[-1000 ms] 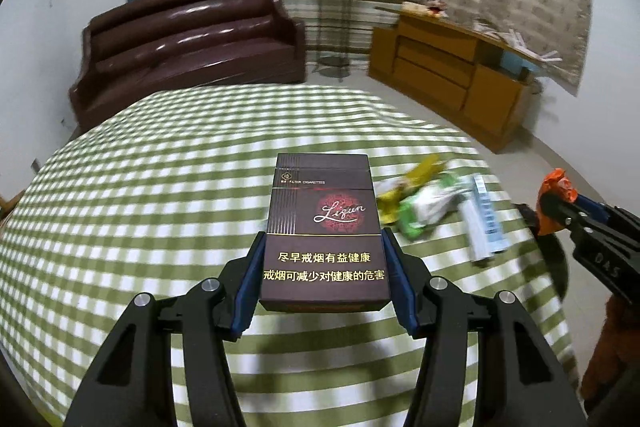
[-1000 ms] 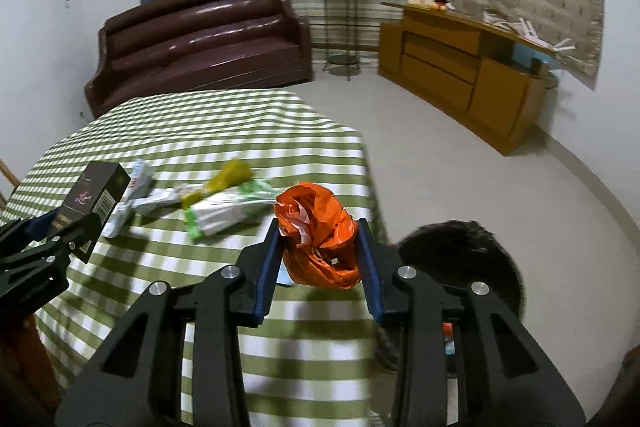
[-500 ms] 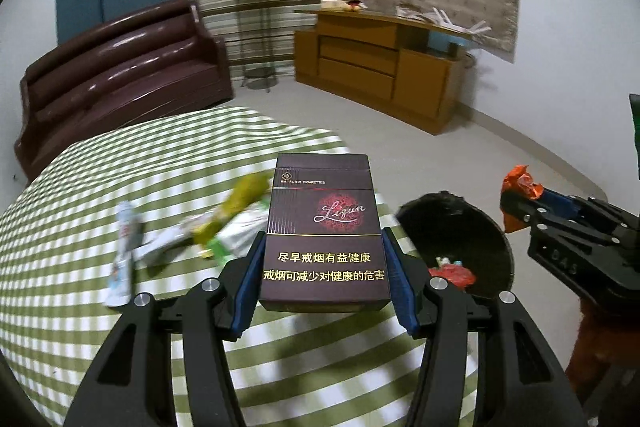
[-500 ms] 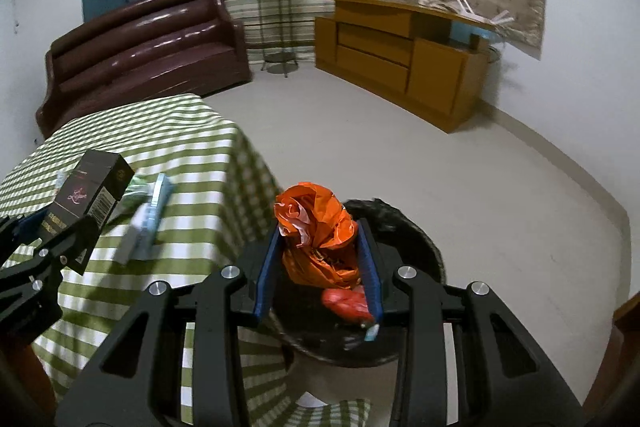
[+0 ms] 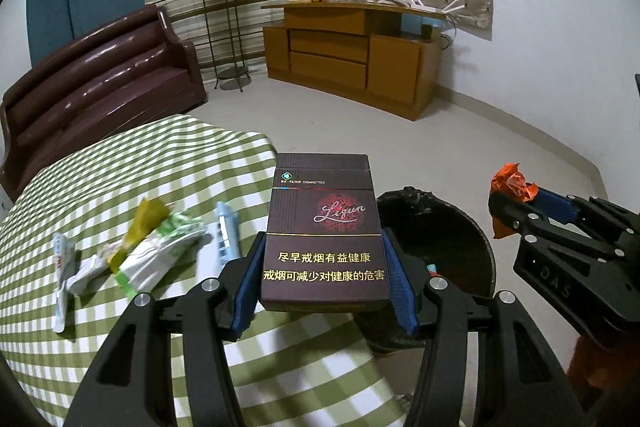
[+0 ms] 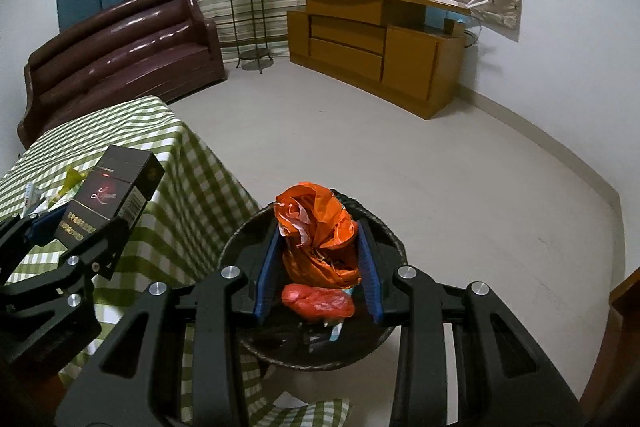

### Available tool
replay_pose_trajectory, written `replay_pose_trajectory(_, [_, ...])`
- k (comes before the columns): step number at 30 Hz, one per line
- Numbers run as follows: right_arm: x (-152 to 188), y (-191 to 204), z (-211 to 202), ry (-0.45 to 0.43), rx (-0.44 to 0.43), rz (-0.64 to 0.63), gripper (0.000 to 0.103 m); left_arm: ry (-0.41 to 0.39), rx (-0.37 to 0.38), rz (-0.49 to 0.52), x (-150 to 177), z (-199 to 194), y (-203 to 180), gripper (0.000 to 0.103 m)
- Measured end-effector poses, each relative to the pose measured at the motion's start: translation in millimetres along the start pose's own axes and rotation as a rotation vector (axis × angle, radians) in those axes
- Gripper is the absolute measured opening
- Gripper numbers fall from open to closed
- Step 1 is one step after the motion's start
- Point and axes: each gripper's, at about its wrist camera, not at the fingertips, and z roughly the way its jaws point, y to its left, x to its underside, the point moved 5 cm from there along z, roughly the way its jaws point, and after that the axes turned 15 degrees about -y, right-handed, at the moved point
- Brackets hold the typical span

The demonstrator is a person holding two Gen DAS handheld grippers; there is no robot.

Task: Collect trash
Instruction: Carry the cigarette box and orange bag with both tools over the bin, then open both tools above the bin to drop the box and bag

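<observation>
Gripping one cigarette pack (image 5: 324, 231), the left gripper (image 5: 325, 281) hangs beside one black bin (image 6: 316, 347). One orange wrapper (image 6: 318, 233) sits clamped in the right gripper (image 6: 318, 267).

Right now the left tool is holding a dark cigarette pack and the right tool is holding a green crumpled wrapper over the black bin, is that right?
Not quite. The wrapper in the right tool is orange, not green; the right wrist view shows the orange wrapper clamped above the black bin. The left tool does hold the dark cigarette pack.

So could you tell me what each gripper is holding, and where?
Left gripper: cigarette pack, by its lower long sides. Right gripper: crumpled orange wrapper, across its middle.
</observation>
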Motion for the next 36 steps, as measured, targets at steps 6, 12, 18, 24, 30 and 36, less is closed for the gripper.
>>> replay_pose_trajectory(6, [3,-9,3,0.005,0.01,0.016,0.035,0.013,0.01,0.012,-3,13,-13,0.055])
replay_pose_trajectory(12, [4,-13,10,0.018,0.019,0.027,0.035,0.019,0.015,0.025,-3,20,-23,0.055])
replay_pose_trajectory(18, [3,-17,18,0.028,0.031,0.045,0.036,0.025,0.01,0.038,-4,28,-27,0.055])
replay_pose_trajectory(24, [4,-22,22,0.028,0.044,0.06,0.036,0.029,0.012,0.057,-9,36,-36,0.055])
replay_pose_trajectory(30, [4,-28,23,0.026,0.054,0.087,0.038,0.041,0.011,0.066,-7,41,-41,0.055])
replay_pose_trajectory(36, [5,-29,21,0.017,0.056,0.09,0.044,0.041,0.009,0.068,-9,45,-46,0.061])
